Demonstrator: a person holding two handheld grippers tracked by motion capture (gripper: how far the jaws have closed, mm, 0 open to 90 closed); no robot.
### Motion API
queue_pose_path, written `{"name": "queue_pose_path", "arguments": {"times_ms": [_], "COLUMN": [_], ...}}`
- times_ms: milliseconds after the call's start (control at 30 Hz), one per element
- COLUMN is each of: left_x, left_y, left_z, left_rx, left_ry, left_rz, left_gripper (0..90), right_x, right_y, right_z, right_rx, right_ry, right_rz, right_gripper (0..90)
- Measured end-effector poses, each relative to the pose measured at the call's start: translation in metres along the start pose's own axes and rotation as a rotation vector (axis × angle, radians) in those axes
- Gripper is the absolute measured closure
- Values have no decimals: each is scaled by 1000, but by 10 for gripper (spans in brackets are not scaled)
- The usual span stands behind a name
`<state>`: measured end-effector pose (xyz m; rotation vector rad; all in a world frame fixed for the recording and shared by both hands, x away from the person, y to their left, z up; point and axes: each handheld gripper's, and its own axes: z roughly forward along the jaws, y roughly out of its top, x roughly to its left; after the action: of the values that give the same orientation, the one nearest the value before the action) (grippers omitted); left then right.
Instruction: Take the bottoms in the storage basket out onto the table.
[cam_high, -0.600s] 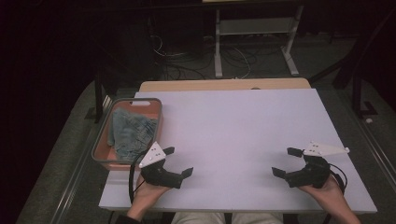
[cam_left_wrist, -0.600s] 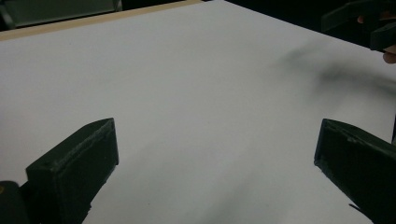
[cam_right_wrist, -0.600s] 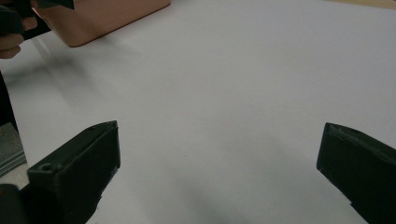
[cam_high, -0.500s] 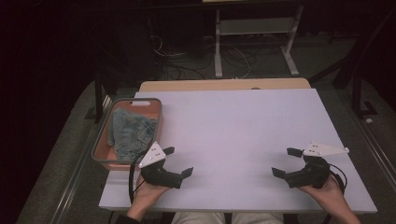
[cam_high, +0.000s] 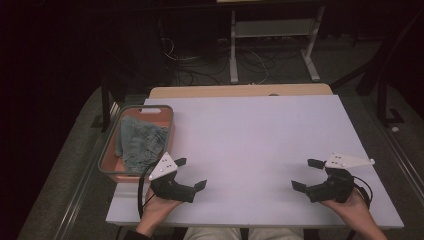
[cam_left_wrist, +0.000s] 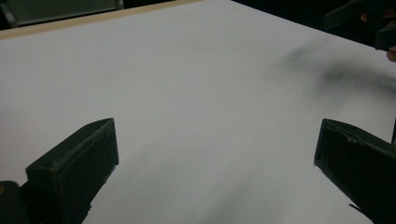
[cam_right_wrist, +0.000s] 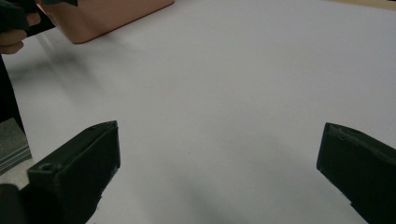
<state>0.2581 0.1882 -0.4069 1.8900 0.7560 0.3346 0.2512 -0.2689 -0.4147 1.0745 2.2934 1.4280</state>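
High view: cloth (cam_high: 137, 142) is seen in basket (cam_high: 165, 131) at table (cam_high: 260, 135) left edge, just far-left of left gripper (cam_high: 190, 174); right gripper (cam_high: 308, 175) well apart, so left judged nearer. Both jaw pairs wide, empty.
Left gripper view: bare table ahead, basket not seen.
Right gripper view: basket wall (cam_right_wrist: 116, 16) seen far-left.

Lab, floor cables (cam_high: 200, 62), metal stand (cam_high: 272, 35)

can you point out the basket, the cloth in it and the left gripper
basket (cam_high: 161, 111): high view, on its far rim
cloth (cam_high: 137, 140): high view, middle of the crumpled fabric
left gripper (cam_high: 190, 173): high view, midway between its open fingertips
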Motion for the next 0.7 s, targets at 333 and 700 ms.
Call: {"name": "queue_pose_path", "arguments": {"times_ms": [333,700], "left_x": [-5,-8], "left_y": [7,24], "left_z": [0,-1], "left_rx": [23,22], "left_ry": [12,-10], "left_rz": [5,20], "left_gripper": [0,0], "right_x": [1,-1], "right_y": [0,1], "right_z": [1,-3], "right_rx": [0,-9], "right_ry": [11,24], "right_rz": [-3,19], "right_gripper": [0,0]}}
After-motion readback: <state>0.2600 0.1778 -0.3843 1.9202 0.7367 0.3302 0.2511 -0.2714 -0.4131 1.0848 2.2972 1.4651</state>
